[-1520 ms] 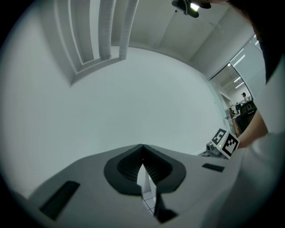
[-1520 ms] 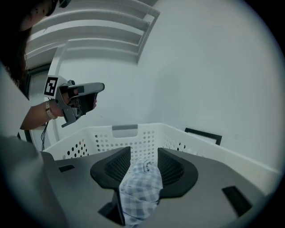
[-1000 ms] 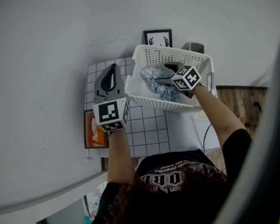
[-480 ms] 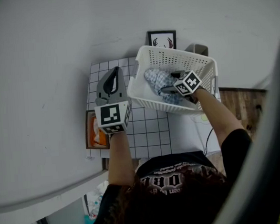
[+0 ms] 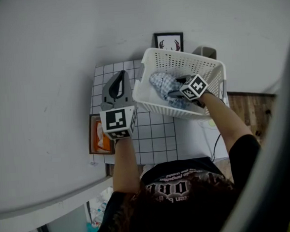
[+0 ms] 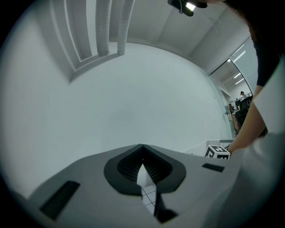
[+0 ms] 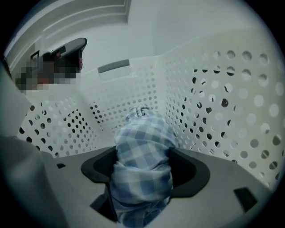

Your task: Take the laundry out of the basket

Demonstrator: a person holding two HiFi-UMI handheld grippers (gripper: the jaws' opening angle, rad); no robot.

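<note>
A white perforated laundry basket (image 5: 180, 53) stands tilted on the tiled table top (image 5: 151, 132). Inside it lies a blue-and-white checked cloth (image 5: 161, 82). My right gripper (image 5: 172, 88) reaches down into the basket; its jaws have just been closing, and the bunched checked cloth (image 7: 142, 142) fills the gap and touches both pads. The basket wall (image 7: 213, 89) curves round close behind it. My left gripper (image 5: 120, 74) hovers level over the table to the left of the basket. In the left gripper view that gripper (image 6: 142, 147) has its tips together and holds nothing.
A small framed picture (image 5: 168, 39) leans on the wall behind the basket, with a grey object (image 5: 203, 50) beside it. An orange-lined box (image 5: 98, 136) sits at the table's left edge. Wooden floor (image 5: 248, 106) and a cable (image 5: 213, 138) lie to the right.
My right gripper has sunk deeper into the basket, down onto the checked cloth. The left gripper has stayed where it was.
</note>
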